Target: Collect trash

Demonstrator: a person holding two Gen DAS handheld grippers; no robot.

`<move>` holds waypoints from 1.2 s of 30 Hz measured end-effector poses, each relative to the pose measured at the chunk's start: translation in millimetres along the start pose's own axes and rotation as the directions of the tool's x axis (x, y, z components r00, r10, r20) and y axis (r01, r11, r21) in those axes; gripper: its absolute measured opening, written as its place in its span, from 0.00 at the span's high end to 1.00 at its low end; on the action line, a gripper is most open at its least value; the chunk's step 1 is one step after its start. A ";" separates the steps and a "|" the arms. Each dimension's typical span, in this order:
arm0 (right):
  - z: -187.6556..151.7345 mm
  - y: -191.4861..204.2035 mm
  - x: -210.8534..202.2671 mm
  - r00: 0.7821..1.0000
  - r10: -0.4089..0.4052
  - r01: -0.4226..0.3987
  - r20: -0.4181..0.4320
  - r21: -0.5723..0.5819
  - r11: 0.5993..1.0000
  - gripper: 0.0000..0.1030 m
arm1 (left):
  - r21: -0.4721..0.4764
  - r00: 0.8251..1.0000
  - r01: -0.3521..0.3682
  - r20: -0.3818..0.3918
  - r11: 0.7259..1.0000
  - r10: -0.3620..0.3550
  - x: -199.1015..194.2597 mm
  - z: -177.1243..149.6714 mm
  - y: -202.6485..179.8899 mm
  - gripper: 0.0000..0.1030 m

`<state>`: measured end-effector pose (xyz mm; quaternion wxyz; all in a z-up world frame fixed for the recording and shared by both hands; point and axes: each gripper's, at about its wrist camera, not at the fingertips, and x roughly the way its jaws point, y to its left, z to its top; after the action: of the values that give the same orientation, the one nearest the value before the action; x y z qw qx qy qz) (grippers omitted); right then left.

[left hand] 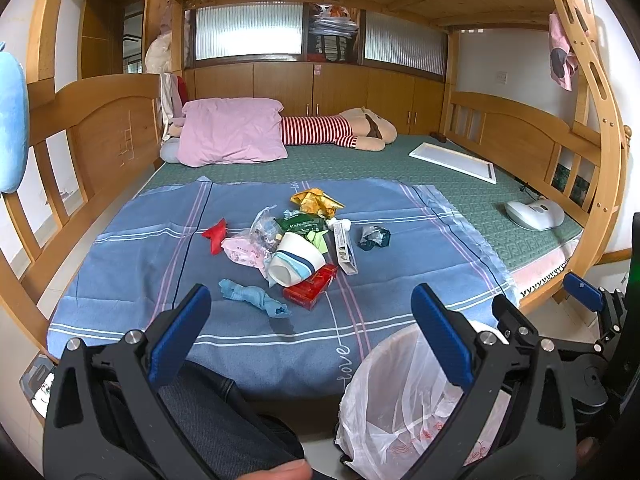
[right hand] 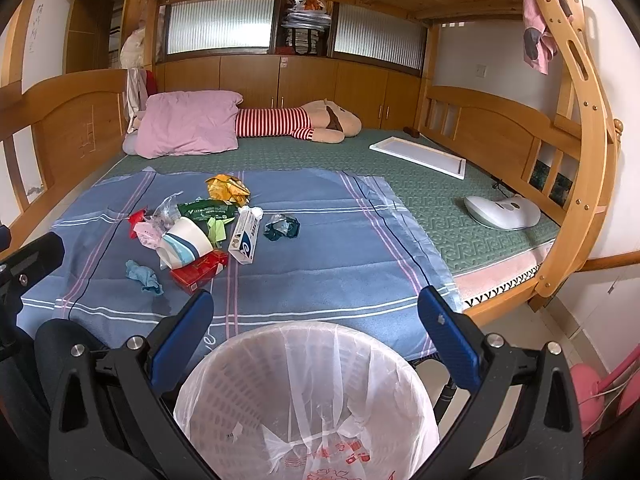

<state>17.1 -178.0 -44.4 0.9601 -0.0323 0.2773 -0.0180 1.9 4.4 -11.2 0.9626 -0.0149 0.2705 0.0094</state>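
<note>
Left gripper (left hand: 310,320): jaws spread, empty, above the sheet's near edge.
Right gripper (right hand: 316,320): jaws spread, empty, over the bin.
Trash (left hand: 296,248): piled mid-sheet (left hand: 140,280); cup (left hand: 294,262) on its side against a red box (left hand: 310,290).
Bin (right hand: 304,400): bag-lined, on the floor just beside the sheet.

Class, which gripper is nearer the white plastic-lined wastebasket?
Right. The right gripper hangs directly over the white plastic-lined wastebasket, fingers either side of its rim; the left gripper is off to the basket's left, over the blue bedsheet.
</note>
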 end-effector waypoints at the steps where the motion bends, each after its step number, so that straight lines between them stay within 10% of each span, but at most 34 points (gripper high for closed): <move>1: -0.4 -0.4 0.6 1.000 0.000 0.000 0.001 0.000 1.000 0.03 | 0.000 1.000 0.000 0.000 1.000 0.000 0.1 0.3 0.0 0.03; 36: 5.9 -1.0 -0.6 1.000 -0.004 0.004 0.003 -0.001 1.000 0.03 | -0.001 1.000 0.000 -0.010 1.000 0.000 4.1 -0.4 1.6 0.03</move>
<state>19.6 -178.7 -39.0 0.9605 -0.0335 0.2756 -0.0198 5.1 6.0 -13.7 0.9612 -0.0155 0.2753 0.0096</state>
